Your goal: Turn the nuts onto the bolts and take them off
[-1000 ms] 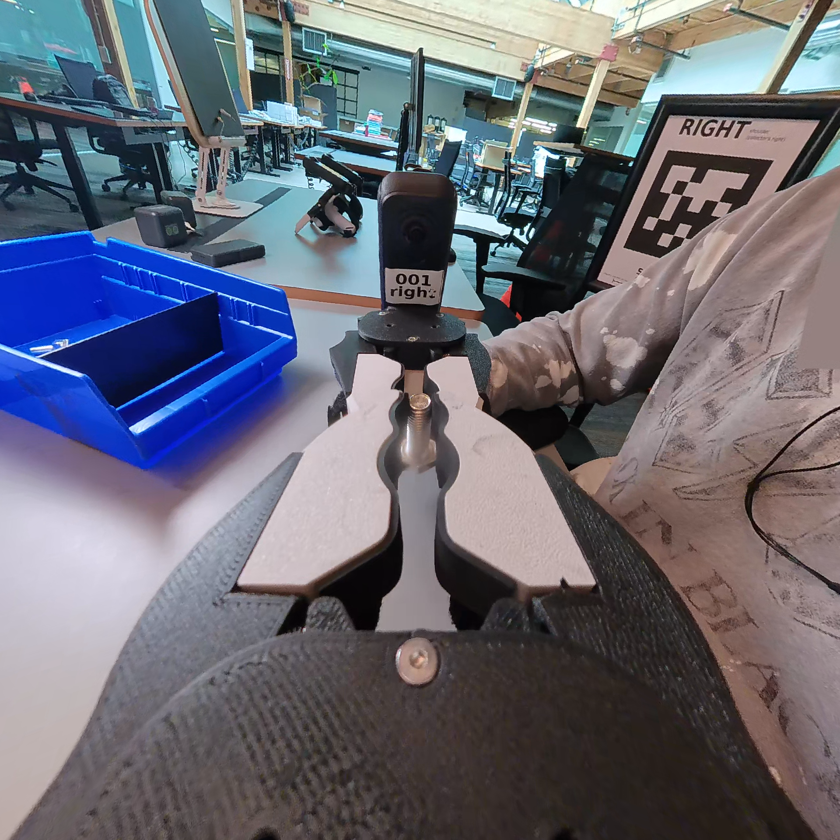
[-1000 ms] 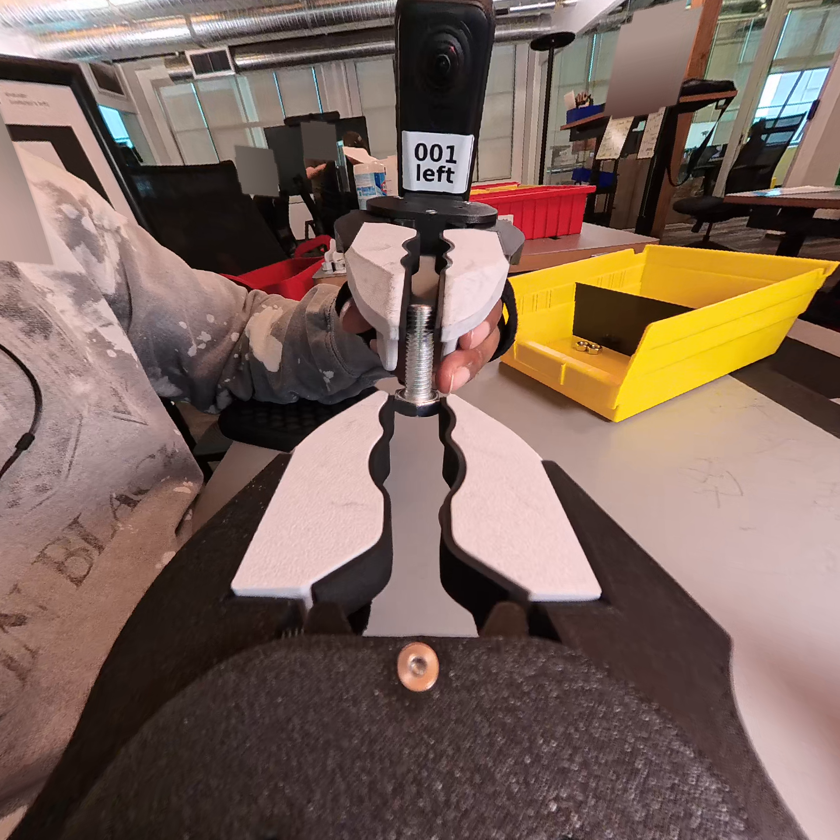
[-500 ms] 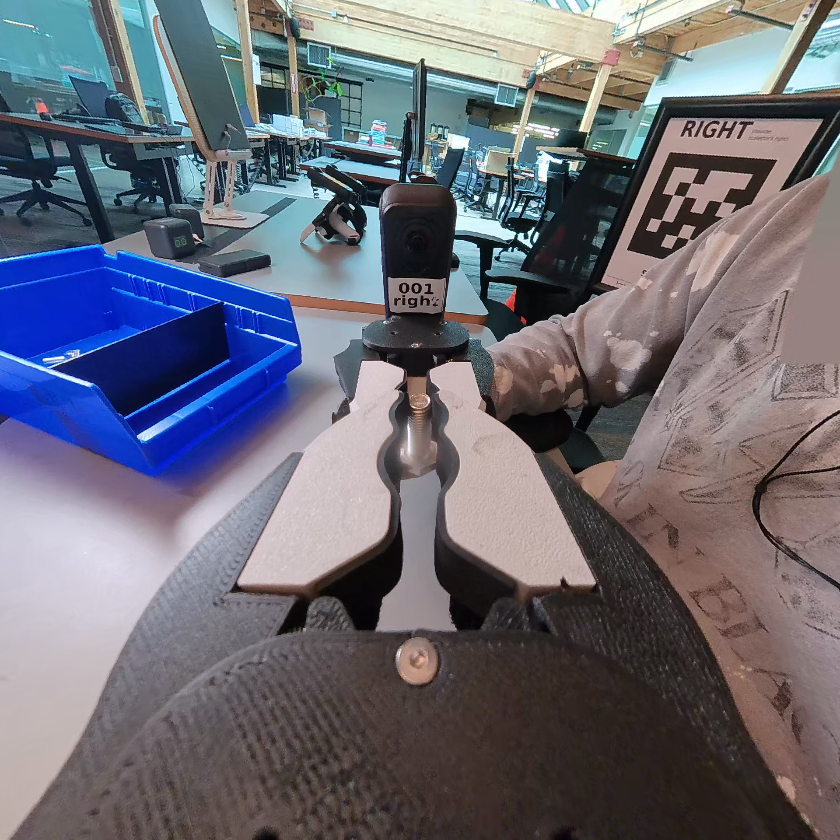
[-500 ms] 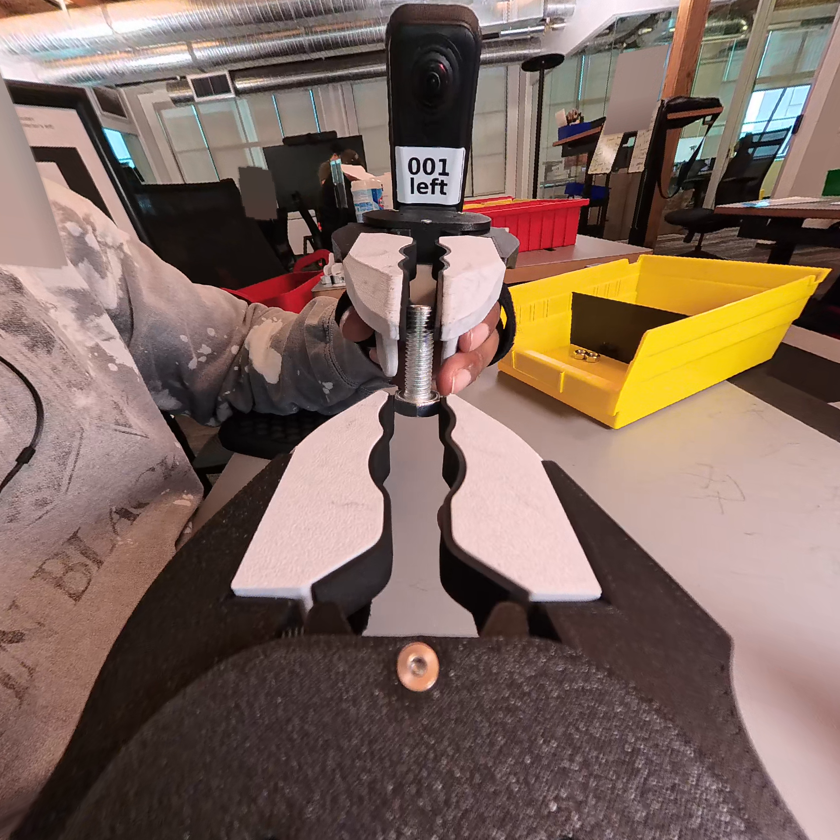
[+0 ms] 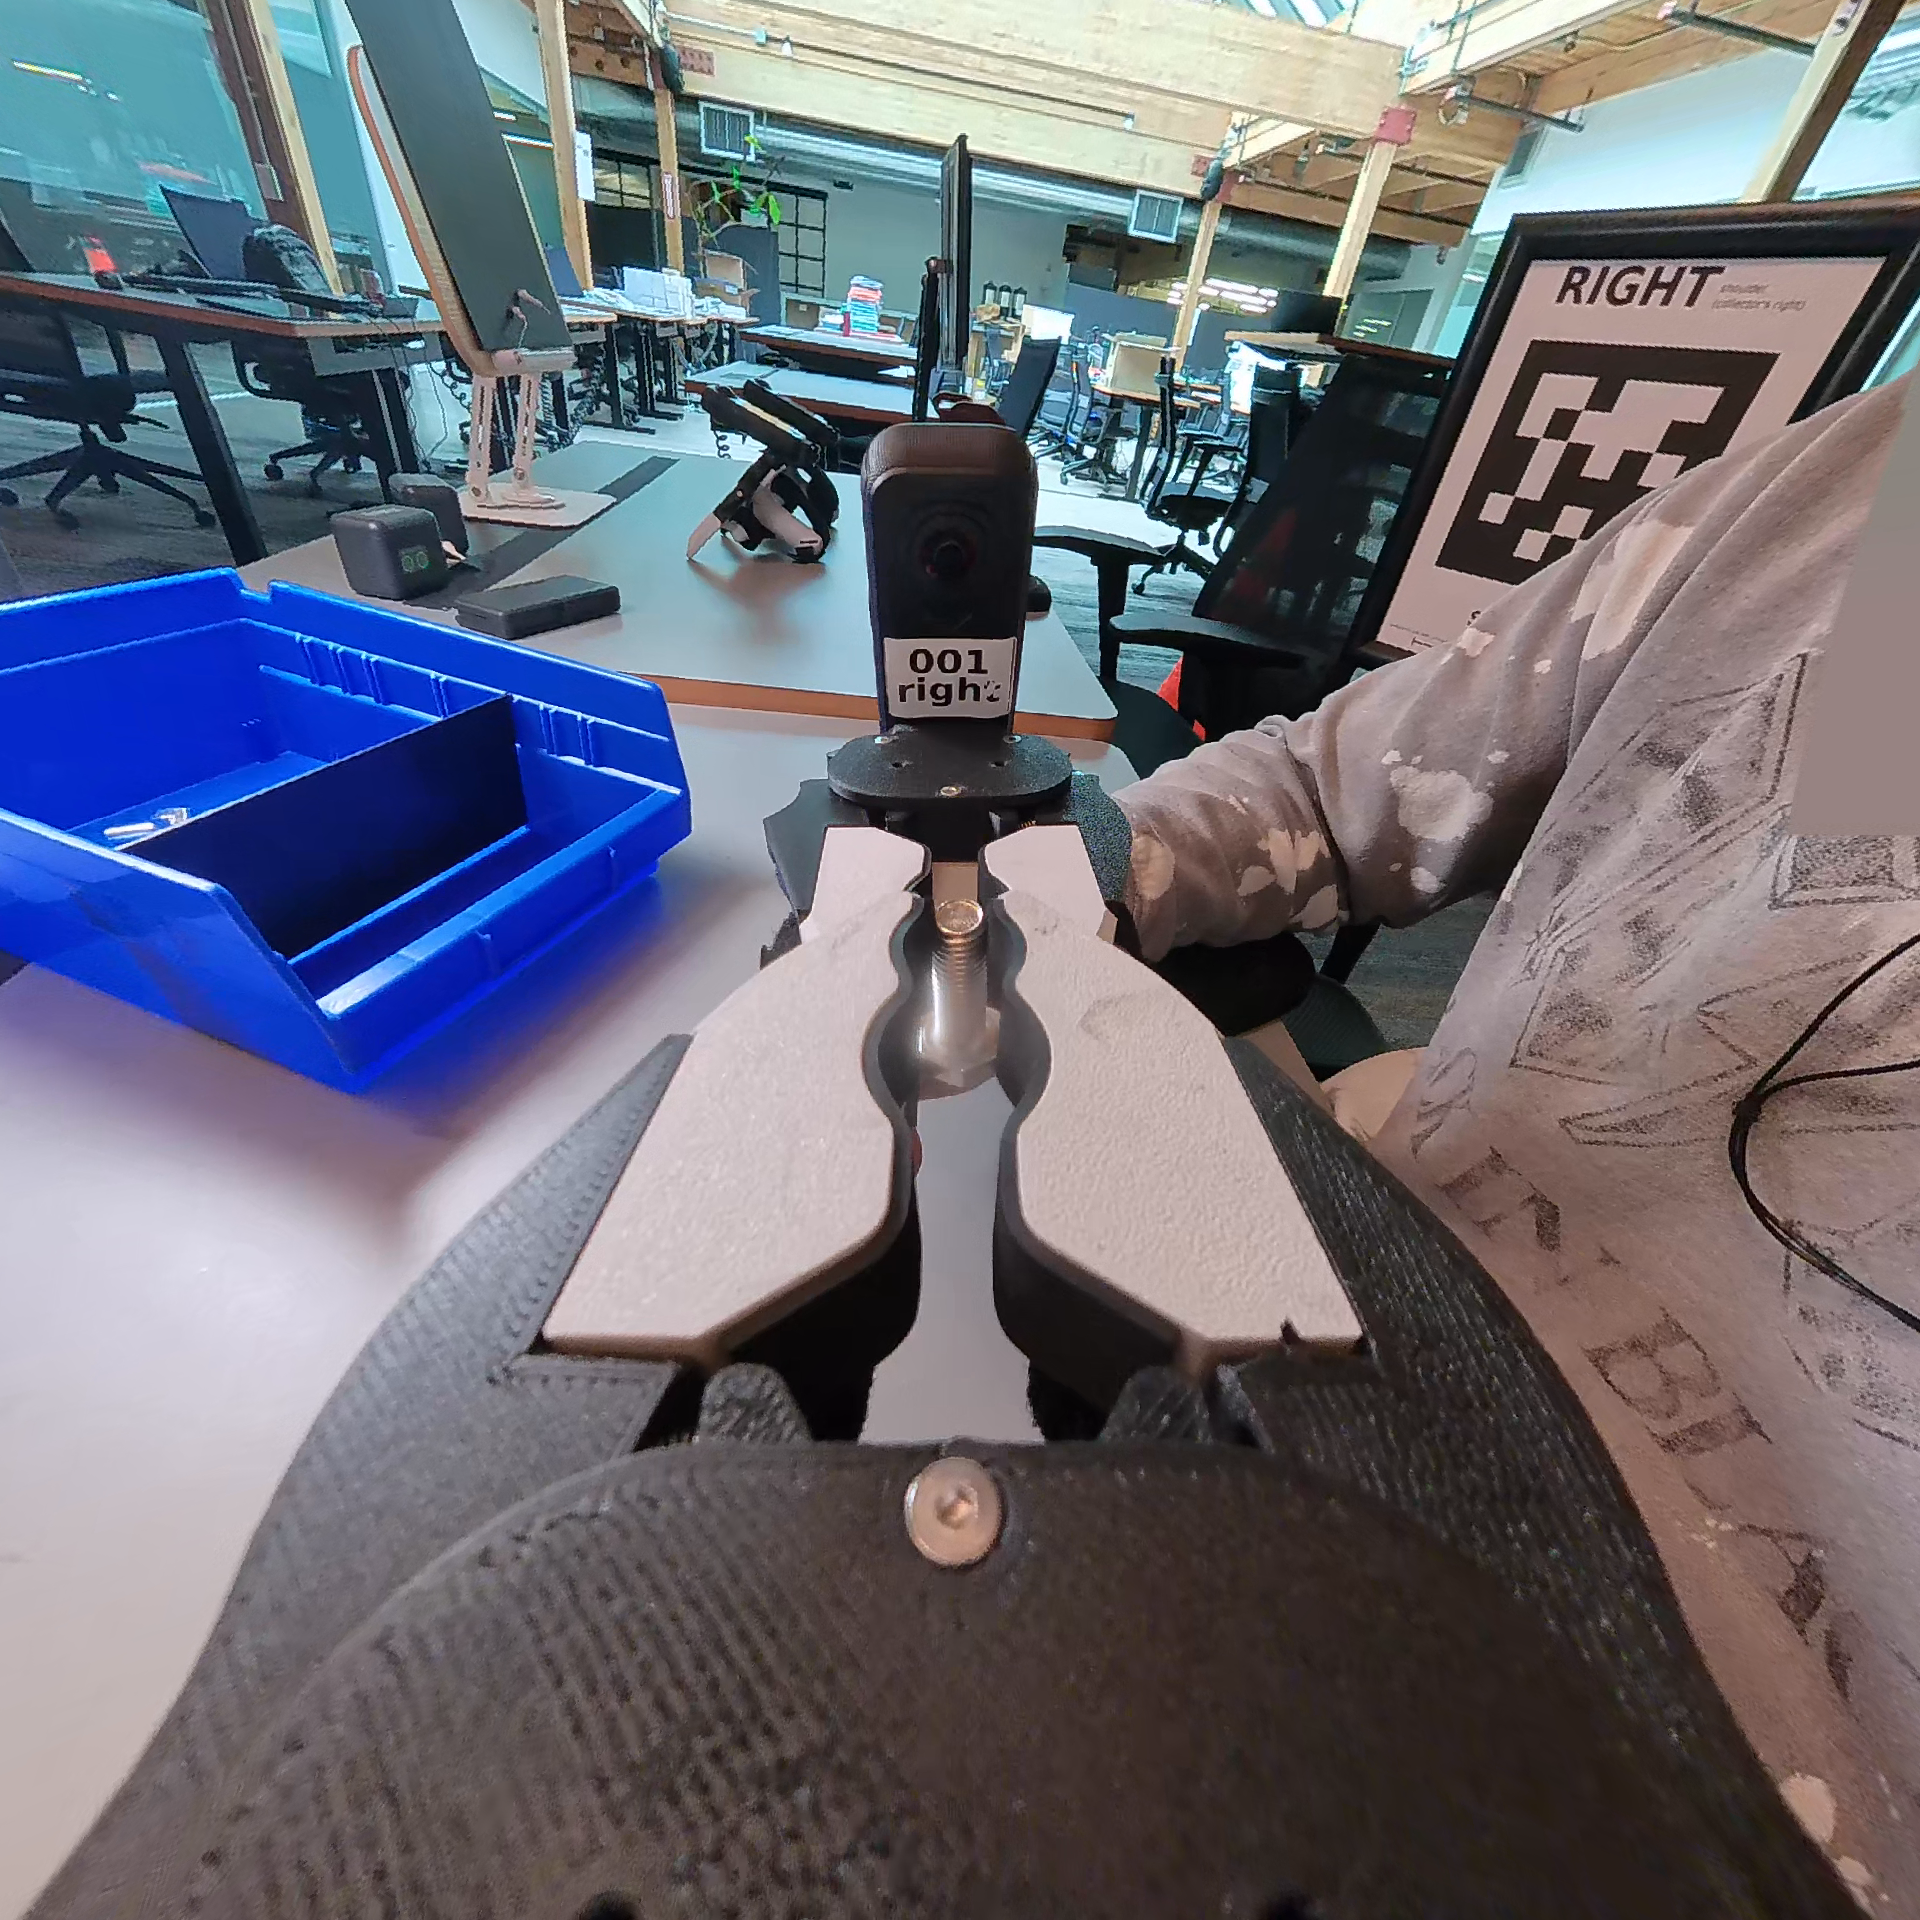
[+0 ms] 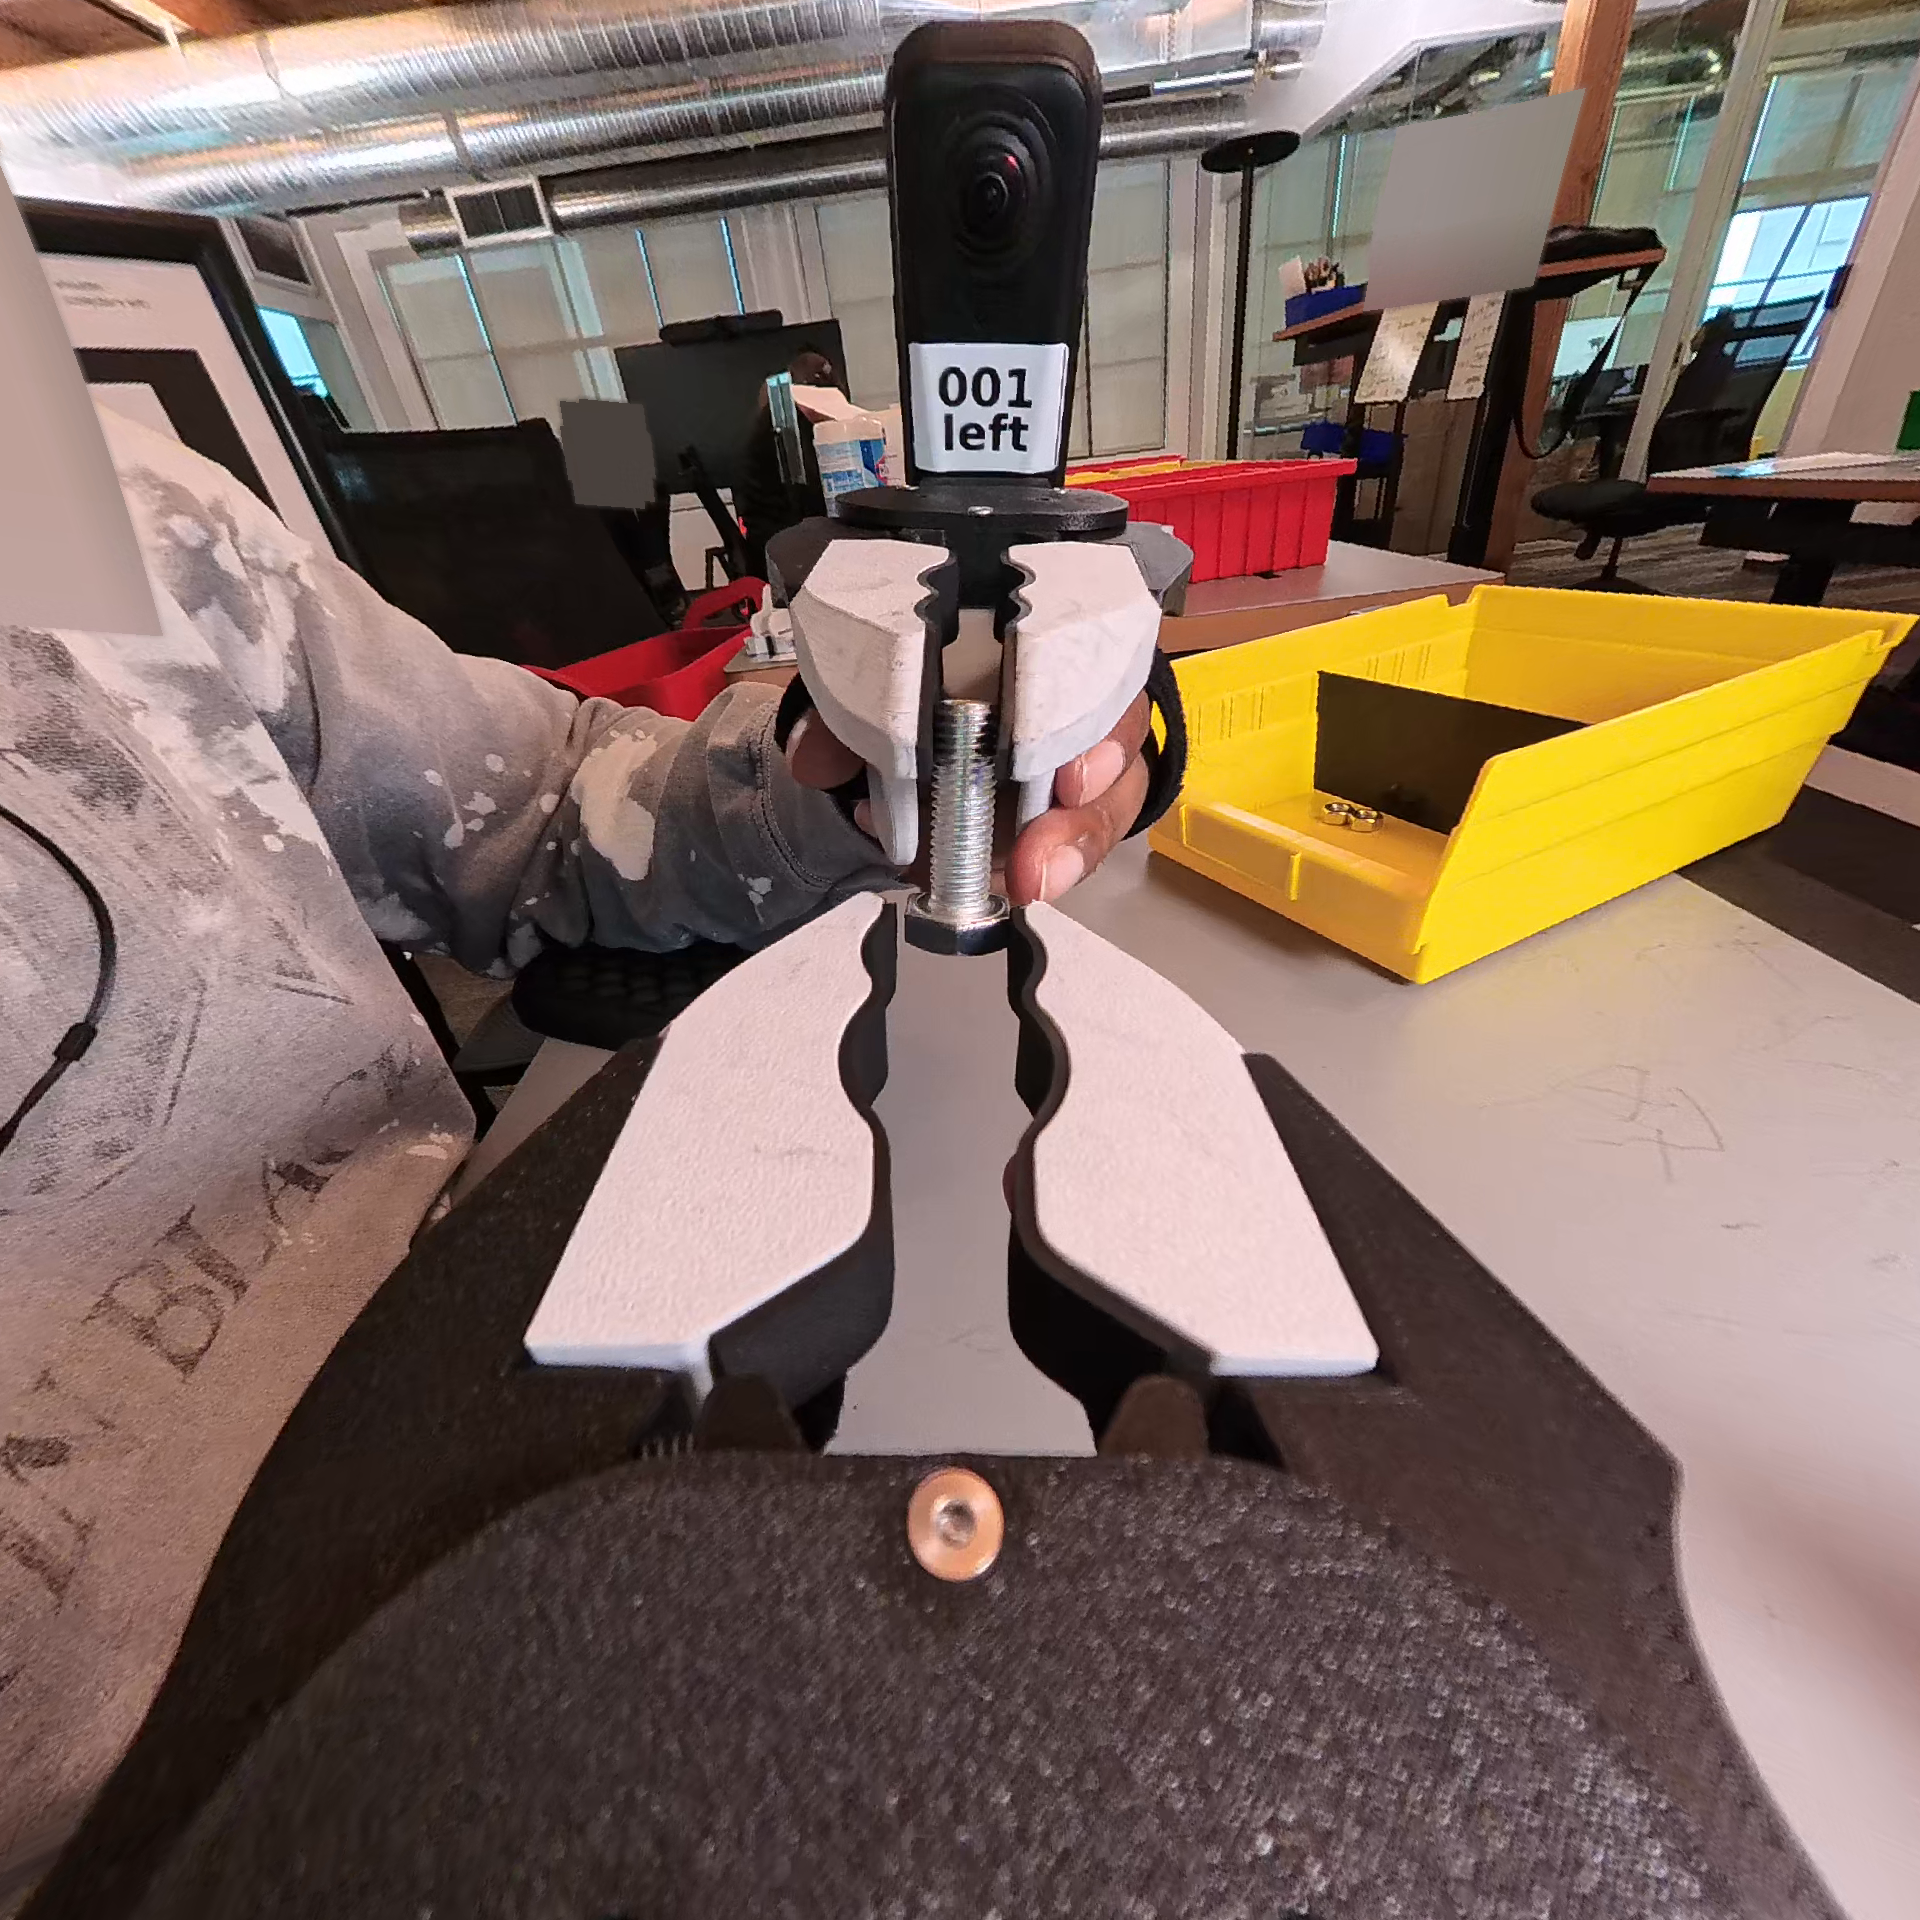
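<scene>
The left tongs (image 5: 956, 935) are narrowed onto the bolt (image 6: 961, 800), its hex head seated in the hollow between their pads. The right tongs (image 6: 954, 914), also narrow, face them and pinch the nut (image 6: 954, 927) at their very tips. The nut sits at the bolt's far threaded end, so most of the thread is bare. By my reading, this pair is either barely started or almost undone; which one cannot be told.

Right of the bolt in the right wrist view, a yellow bin (image 6: 1558, 831) holds two loose nuts (image 6: 1351, 818). Left of the bolt in the left wrist view, a blue bin (image 5: 468, 935) holds a few small metal pieces (image 5: 145, 826). More turning likely remains.
</scene>
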Available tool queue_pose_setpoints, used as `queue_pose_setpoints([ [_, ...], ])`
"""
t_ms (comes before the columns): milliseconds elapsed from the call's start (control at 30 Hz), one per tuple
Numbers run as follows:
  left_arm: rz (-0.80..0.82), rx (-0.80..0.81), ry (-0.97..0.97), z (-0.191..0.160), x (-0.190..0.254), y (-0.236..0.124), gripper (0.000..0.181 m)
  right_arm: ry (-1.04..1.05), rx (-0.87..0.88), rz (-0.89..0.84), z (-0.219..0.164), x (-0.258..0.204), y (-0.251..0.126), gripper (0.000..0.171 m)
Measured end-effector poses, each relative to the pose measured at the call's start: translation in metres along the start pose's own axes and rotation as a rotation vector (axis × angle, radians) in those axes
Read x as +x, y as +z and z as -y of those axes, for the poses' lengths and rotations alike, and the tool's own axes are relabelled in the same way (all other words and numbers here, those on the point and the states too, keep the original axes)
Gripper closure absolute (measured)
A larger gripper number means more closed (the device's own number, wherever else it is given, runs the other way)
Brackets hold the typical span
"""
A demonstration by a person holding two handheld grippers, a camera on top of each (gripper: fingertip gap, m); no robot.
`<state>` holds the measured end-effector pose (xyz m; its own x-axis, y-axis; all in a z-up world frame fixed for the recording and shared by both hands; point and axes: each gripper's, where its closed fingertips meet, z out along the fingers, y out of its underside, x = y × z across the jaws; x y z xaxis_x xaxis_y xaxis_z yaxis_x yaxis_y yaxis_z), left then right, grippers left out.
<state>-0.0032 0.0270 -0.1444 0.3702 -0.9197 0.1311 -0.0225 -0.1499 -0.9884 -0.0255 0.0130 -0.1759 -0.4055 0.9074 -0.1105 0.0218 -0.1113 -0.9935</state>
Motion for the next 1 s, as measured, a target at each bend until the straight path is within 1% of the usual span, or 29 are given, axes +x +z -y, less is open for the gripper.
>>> queue_pose_setpoints([
  [233,0.035,0.019,0.003,0.005,-0.002,0.0,0.171,-0.014,0.036,-0.018,0.005,0.002,-0.003,0.153],
  [267,0.047,0.024,-0.001,0.007,-0.003,-0.001,0.169,-0.016,0.043,-0.02,0.007,0.003,-0.004,0.153],
  [333,0.082,0.039,0.016,0.019,-0.008,-0.011,0.156,-0.029,0.054,-0.036,0.01,0.006,-0.008,0.153],
  [367,0.123,0.045,0.03,0.027,-0.014,-0.021,0.154,-0.031,0.061,-0.047,0.012,0.008,-0.01,0.153],
  [433,0.261,0.06,0.064,0.047,-0.036,-0.052,0.153,-0.03,0.085,-0.071,0.018,0.014,-0.018,0.153],
  [500,0.458,0.032,0.078,0.06,-0.067,-0.094,0.151,-0.034,0.115,-0.105,0.025,0.021,-0.027,0.153],
  [567,0.666,-0.016,0.056,0.063,-0.102,-0.143,0.15,-0.034,0.139,-0.138,0.031,0.028,-0.035,0.153],
  [600,0.772,-0.065,0.021,0.057,-0.12,-0.168,0.15,-0.032,0.147,-0.151,0.033,0.03,-0.038,0.153],
  [667,0.97,-0.191,-0.067,0.035,-0.155,-0.214,0.149,-0.033,0.153,-0.167,0.034,0.034,-0.042,0.153],
  [733,1.116,-0.303,-0.213,0.002,-0.182,-0.248,0.152,-0.03,0.15,-0.174,0.033,0.036,-0.043,0.153],
  [800,1.187,-0.415,-0.358,-0.036,-0.199,-0.264,0.153,-0.025,0.138,-0.179,0.029,0.037,-0.041,0.153],
  [900,1.307,-0.612,-0.486,-0.083,-0.219,-0.288,0.152,-0.006,0.125,-0.17,0.022,0.038,-0.037,0.153],
  [1000,1.349,-0.741,-0.624,-0.121,-0.229,-0.295,0.151,0.007,0.112,-0.163,0.016,0.038,-0.036,0.153],
])
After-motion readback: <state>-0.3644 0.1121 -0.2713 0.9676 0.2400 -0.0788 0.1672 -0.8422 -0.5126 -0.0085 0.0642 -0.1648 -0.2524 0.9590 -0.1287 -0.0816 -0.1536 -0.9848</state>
